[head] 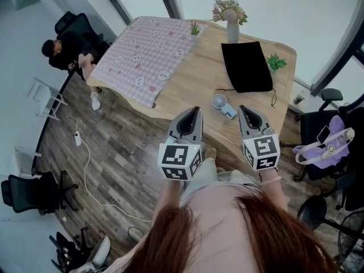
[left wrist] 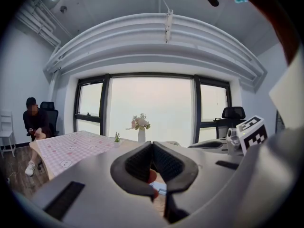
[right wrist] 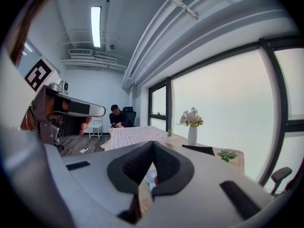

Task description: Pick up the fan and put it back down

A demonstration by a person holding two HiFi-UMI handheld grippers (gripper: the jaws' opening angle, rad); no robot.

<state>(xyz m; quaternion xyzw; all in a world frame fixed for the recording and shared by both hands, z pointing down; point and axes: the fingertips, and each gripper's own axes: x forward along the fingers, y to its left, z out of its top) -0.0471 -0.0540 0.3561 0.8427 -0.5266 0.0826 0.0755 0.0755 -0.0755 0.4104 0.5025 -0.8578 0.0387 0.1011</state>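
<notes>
A small hand fan (head: 220,102), with a white round head and a pale blue handle, lies on the wooden table (head: 193,81) near its front edge. Both grippers hover in front of the table, above the fan and apart from it. My left gripper (head: 196,109) is left of the fan, my right gripper (head: 243,107) right of it. Each has its jaws closed tip to tip with nothing between them. In the left gripper view the shut left gripper (left wrist: 152,144) hides most of the fan. In the right gripper view the fan (right wrist: 149,177) peeks out under the shut right gripper (right wrist: 153,142).
On the table are a pink checked cloth (head: 145,53), a vase of flowers (head: 232,30), a black pouch (head: 245,66) and a small green plant (head: 276,61). A person (head: 68,53) sits at the far left. An office chair with a purple bag (head: 327,147) stands at the right.
</notes>
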